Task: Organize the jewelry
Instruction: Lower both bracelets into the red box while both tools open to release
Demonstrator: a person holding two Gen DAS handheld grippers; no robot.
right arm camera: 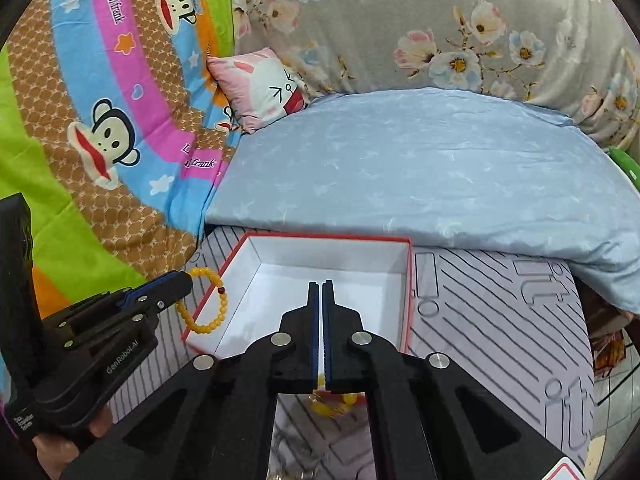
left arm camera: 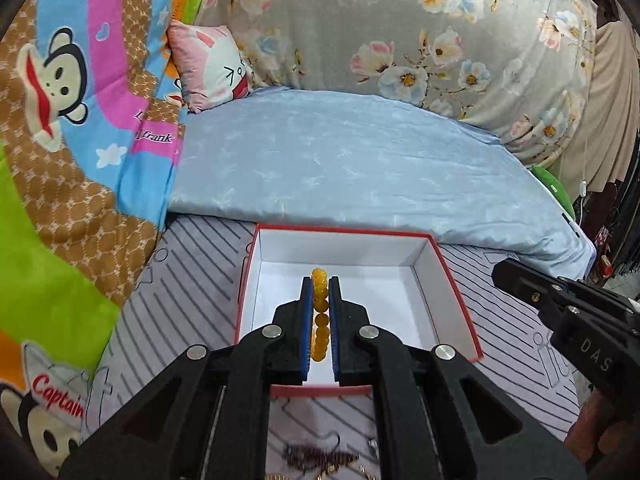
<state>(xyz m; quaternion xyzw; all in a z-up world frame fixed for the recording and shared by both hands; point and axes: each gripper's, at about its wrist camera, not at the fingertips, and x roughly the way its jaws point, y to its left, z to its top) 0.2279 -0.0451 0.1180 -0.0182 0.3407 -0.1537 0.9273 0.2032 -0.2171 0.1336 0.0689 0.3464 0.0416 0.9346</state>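
Observation:
A red box with a white inside point(left arm camera: 448, 264) point(right arm camera: 404, 268) lies open on the striped grey mat. My left gripper point(left arm camera: 320, 282) point(right arm camera: 188, 278) is shut on an amber bead bracelet point(left arm camera: 320, 312) point(right arm camera: 208, 300) and holds it by the box's left wall; the loop hangs from the fingertips. My right gripper point(right arm camera: 321, 284) point(left arm camera: 500, 274) is shut and empty over the box's near side. More jewelry lies under it: a yellow piece point(right arm camera: 326, 404). A dark piece point(left arm camera: 316, 456) lies on the mat below the left gripper.
A folded light blue quilt point(left arm camera: 360, 168) lies just behind the box. A colourful cartoon blanket point(left arm camera: 72, 160) is at the left, a pink pillow point(left arm camera: 208, 68) and a grey floral cover point(left arm camera: 400, 20) behind.

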